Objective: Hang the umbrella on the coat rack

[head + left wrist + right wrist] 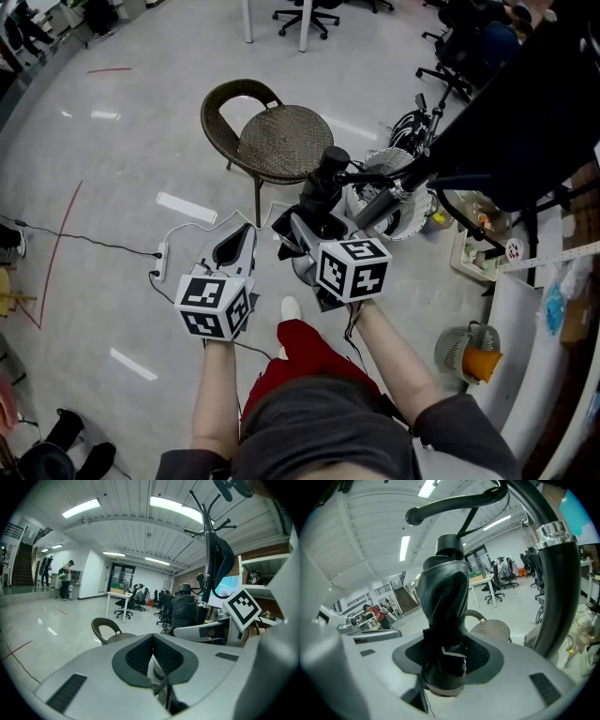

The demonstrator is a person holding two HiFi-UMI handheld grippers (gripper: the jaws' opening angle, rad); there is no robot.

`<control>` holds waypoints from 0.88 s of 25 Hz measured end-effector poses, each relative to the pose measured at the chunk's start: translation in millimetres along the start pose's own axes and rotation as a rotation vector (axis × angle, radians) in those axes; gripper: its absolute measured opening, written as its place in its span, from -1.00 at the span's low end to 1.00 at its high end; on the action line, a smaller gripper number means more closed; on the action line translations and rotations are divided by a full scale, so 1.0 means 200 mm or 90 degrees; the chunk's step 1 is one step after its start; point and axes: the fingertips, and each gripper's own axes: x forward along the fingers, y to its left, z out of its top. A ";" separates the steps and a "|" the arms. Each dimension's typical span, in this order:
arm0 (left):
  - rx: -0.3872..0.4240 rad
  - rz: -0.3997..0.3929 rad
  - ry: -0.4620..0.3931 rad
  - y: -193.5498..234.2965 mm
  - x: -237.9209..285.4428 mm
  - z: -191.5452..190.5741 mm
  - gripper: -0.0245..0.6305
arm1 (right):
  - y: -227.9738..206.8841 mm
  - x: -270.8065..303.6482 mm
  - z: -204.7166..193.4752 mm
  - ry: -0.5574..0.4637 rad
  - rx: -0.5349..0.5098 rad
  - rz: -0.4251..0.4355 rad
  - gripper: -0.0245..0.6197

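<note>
The right gripper (443, 660) clamps the folded black umbrella (443, 597) near one end, holding it upright; the coat rack (551, 578) stands close on its right, and a hook (454, 502) arcs above the umbrella's top without touching it; the left gripper (151, 641) sits beside the right one, jaws together with nothing between; a wicker chair (281, 141) stands beyond.

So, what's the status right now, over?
Left gripper shut, empty. Right gripper shut on folded black umbrella, not yet hung. Coat rack close at right, dark item already on it; wicker chair beyond.
</note>
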 end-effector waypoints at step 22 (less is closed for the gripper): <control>0.031 -0.063 0.062 -0.12 0.27 -0.11 -0.89 | -0.21 -0.01 -0.20 0.041 0.000 -0.076 -0.30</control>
